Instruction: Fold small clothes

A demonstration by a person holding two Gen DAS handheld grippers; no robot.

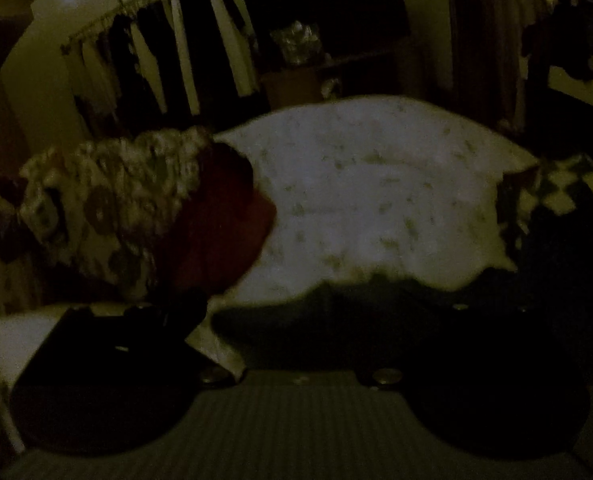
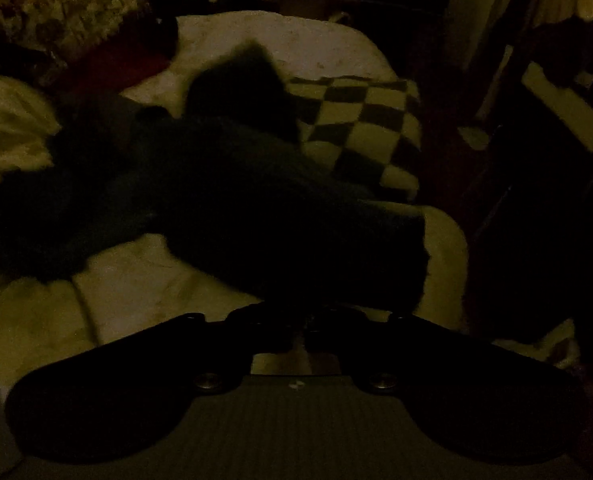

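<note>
The scene is very dark. In the right wrist view a dark garment (image 2: 216, 200) lies spread across a pale bed sheet (image 2: 136, 280). My right gripper (image 2: 302, 328) has its fingers together at the garment's near edge and looks shut on it. In the left wrist view the same dark garment (image 1: 356, 320) fills the space between my left gripper's fingers; my left gripper (image 1: 324, 320) is too dark to read. Its left finger (image 1: 184, 308) shows as a black shape.
A white floral pillow (image 1: 376, 192) lies ahead in the left wrist view, with a patterned cushion (image 1: 108, 200) and red cloth (image 1: 224, 220) to its left. A checkered blanket (image 2: 360, 128) lies beyond the garment. Curtains (image 1: 156, 52) and dark shelves (image 1: 328, 40) stand behind the bed.
</note>
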